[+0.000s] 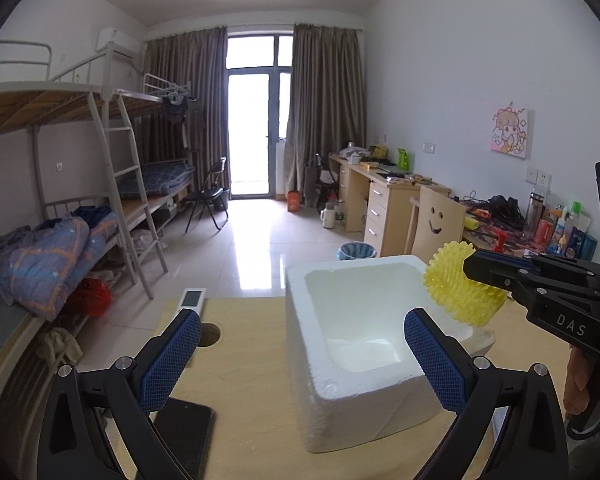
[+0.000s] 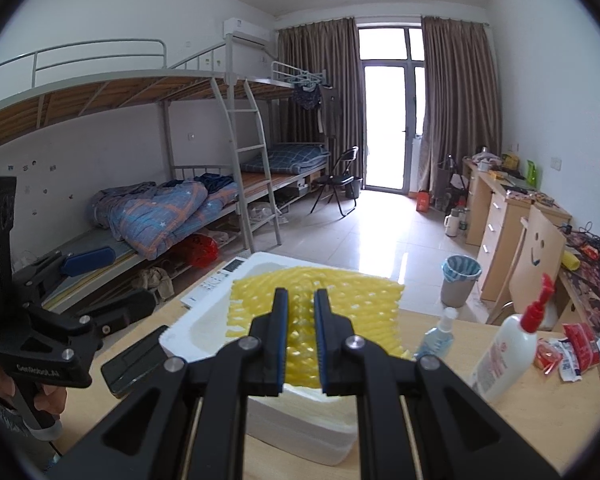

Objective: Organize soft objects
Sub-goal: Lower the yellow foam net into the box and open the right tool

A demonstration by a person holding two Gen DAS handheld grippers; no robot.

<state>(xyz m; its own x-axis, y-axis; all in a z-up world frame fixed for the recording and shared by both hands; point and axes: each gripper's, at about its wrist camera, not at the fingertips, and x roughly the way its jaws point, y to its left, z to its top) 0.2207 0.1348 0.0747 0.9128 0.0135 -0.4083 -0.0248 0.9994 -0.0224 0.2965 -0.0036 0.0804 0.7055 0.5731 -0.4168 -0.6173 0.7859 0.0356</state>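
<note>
A white foam box (image 1: 364, 380) stands open on the wooden table (image 1: 252, 360). My right gripper (image 2: 301, 300) is shut on a yellow foam net sleeve (image 2: 360, 300) and holds it over the box's right rim; the sleeve also shows in the left wrist view (image 1: 460, 292), with the right gripper (image 1: 476, 270) beside it. My left gripper (image 1: 300, 344) is open and empty, its blue pads (image 1: 172, 360) spread in front of the box. The box (image 2: 204, 320) looks empty inside.
A black phone (image 1: 188, 432) lies on the table near my left finger, a white remote (image 1: 192, 300) at the far edge. A lotion pump bottle (image 2: 508, 352), a small blue bottle (image 2: 436, 336) and red packets (image 2: 572, 348) sit right of the box.
</note>
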